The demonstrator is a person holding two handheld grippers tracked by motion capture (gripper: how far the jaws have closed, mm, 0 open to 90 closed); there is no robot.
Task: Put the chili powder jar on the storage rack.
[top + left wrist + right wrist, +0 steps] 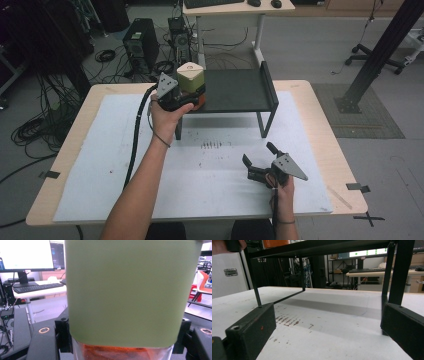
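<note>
A container (190, 78) with a pale green lid and a clear lower part showing orange inside stands on the left end of the black shelf (235, 91). My left gripper (196, 98) reaches in from the left, shut on the container's lower part. In the left gripper view the container (130, 290) is very close, and a black jaw presses against each of its sides. My right gripper (257, 154) rests low over the white mat near the front right. It is open with nothing between its jaws, and it looks under the shelf (324, 246).
A white mat (115, 165) covers the wooden table (320, 105), with dark stains (211, 145) in front of the shelf. The shelf's legs (266, 125) stand on the mat. On the floor behind lie a computer tower (140, 45) and cables (35, 130); a black post (380, 50) rises at right.
</note>
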